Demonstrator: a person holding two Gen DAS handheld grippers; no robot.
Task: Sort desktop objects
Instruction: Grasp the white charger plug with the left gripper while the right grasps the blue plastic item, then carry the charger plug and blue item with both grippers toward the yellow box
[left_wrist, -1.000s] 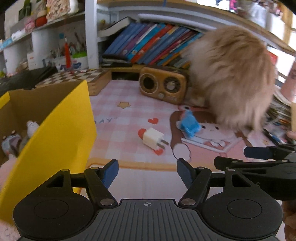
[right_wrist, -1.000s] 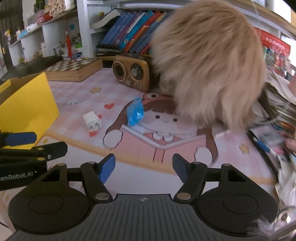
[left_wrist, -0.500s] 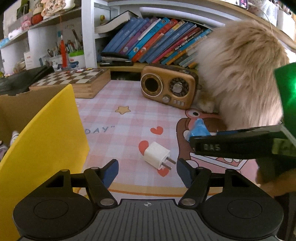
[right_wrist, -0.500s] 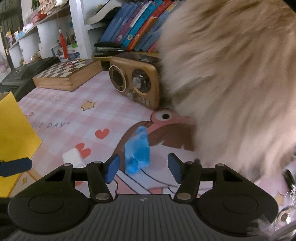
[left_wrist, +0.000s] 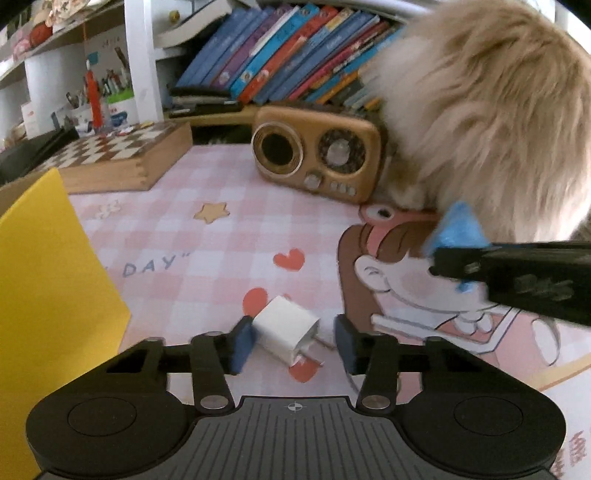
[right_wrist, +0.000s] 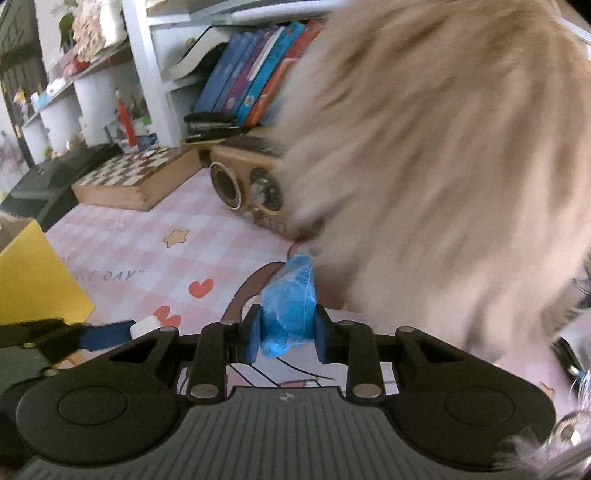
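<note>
A white plug charger lies on the pink cartoon mat, between the fingers of my left gripper. The left pad touches it; the right pad stands a little apart, so the gripper is open. My right gripper is shut on a blue crinkly packet, which also shows in the left wrist view beside the right gripper's finger. A fluffy cat stands right behind the packet.
A yellow cardboard box stands at the left. A wooden retro radio and a chessboard box sit at the back under a shelf of books. Papers and pens lie at the far right.
Both grippers moved forward and down. The left one now straddles the charger. The right one closed on the blue packet.
</note>
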